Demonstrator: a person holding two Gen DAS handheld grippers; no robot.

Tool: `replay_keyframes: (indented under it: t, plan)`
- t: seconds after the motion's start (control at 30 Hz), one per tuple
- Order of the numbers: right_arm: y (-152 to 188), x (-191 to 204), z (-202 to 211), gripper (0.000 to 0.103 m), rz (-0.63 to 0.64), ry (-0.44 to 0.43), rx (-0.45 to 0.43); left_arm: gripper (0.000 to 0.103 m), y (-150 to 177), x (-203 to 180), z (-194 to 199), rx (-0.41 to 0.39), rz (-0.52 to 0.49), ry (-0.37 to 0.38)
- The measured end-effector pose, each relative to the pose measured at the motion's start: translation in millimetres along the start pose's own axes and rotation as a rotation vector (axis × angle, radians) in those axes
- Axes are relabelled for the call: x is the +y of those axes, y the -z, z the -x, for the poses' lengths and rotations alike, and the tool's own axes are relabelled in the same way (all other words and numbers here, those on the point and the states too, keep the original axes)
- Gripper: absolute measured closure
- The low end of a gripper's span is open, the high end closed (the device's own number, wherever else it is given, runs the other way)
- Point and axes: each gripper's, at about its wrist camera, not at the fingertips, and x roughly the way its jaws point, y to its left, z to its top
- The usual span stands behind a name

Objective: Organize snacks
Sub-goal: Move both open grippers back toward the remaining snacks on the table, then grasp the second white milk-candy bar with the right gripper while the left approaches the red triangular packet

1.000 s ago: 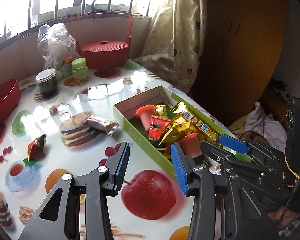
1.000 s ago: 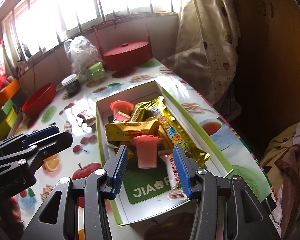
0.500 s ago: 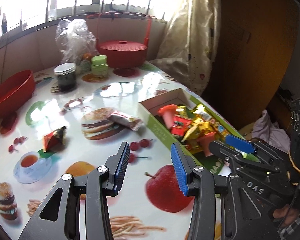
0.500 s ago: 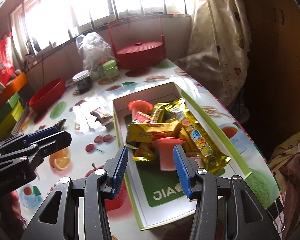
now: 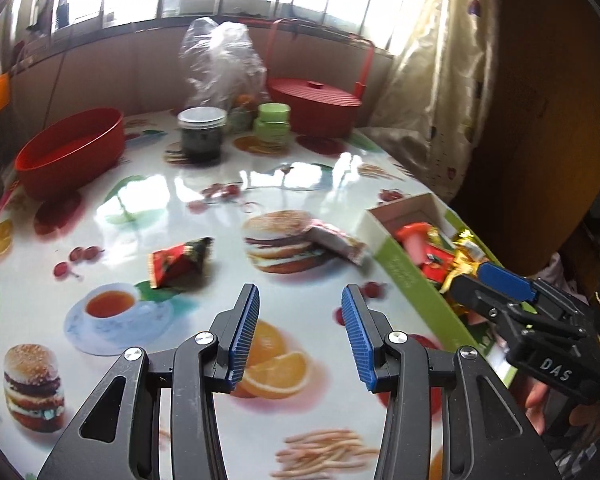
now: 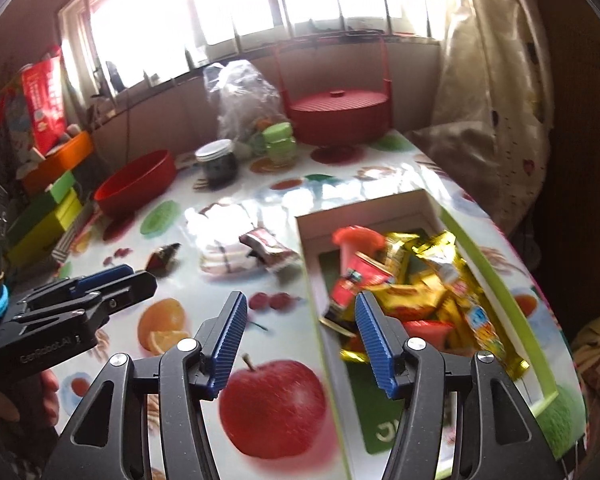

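Observation:
A green snack box [image 6: 486, 264] holds a heap of gold and red packets [image 6: 416, 296] and a red jelly cup [image 6: 358, 240]. Two snacks lie loose on the table: a red triangular packet [image 5: 180, 264] and a brown-red wrapped bar [image 5: 336, 240] on the printed burger. My left gripper [image 5: 300, 332] hovers open over the printed orange, just short of both, with nothing between its fingers. My right gripper [image 6: 300, 328] hangs over the box's left wall, jaws opening and empty. Each gripper shows in the other's view: the right gripper [image 5: 500, 284] and the left gripper [image 6: 100, 280].
At the back of the table stand a red bowl [image 5: 72, 156], a dark jar [image 5: 202, 136], a green jar [image 5: 274, 122], a clear plastic bag [image 5: 220, 64] and a red lidded basket [image 5: 320, 104]. Green and orange boxes [image 6: 52, 216] are stacked off the left edge. A curtain [image 5: 440, 80] hangs on the right.
Both grippers have swung left across the table, so the box now sits further right in each view. The right gripper's jaws have widened and left the pink jelly cup behind in the box.

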Motion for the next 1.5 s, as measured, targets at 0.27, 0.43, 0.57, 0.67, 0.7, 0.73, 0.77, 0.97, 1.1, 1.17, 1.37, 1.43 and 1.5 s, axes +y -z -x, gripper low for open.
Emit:
replay_keyframes:
  t: [0.27, 0.43, 0.57, 0.67, 0.7, 0.73, 0.77, 0.97, 1.1, 1.17, 1.37, 1.43, 1.5]
  plan:
    - [-20, 18, -26, 0.046, 0.055, -0.022, 0.046, 0.059, -4, 31, -3, 0.007, 0.049, -0.036]
    - [-34, 31, -47, 0.046, 0.145, -0.033, 0.085, 0.059, -4, 48, -10, 0.022, 0.067, -0.054]
    - [-42, 40, -68, 0.046, 0.230, -0.010, 0.131, 0.059, -3, 58, -15, 0.039, 0.083, -0.057]
    - [-47, 45, -83, 0.046, 0.284, -0.014, 0.170, 0.059, -2, 63, -21, 0.049, 0.093, -0.062]
    - [-48, 45, -87, 0.046, 0.297, -0.014, 0.181, 0.059, -2, 65, -22, 0.052, 0.096, -0.063]
    - [-50, 48, -93, 0.046, 0.324, -0.013, 0.193, 0.059, -2, 67, -23, 0.055, 0.097, -0.063]
    - [-52, 49, -98, 0.046, 0.343, -0.009, 0.203, 0.059, -2, 68, -25, 0.057, 0.098, -0.064]
    - [-58, 56, -124, 0.046, 0.432, 0.014, 0.265, 0.059, -2, 78, -31, 0.068, 0.112, -0.073]
    - [-60, 64, -139, 0.046, 0.477, 0.010, 0.305, 0.059, -3, 85, -33, 0.071, 0.120, -0.081]
    - [-59, 66, -143, 0.046, 0.488, 0.005, 0.319, 0.059, -4, 88, -34, 0.073, 0.123, -0.082]
    - [-58, 71, -160, 0.047, 0.478, -0.004, 0.368, 0.059, -5, 95, -42, 0.088, 0.141, -0.071]
    - [-56, 71, -162, 0.052, 0.465, -0.008, 0.377, 0.059, -5, 96, -44, 0.092, 0.140, -0.072]
    - [-54, 72, -163, 0.055, 0.448, -0.027, 0.388, 0.059, -4, 95, -45, 0.094, 0.140, -0.063]
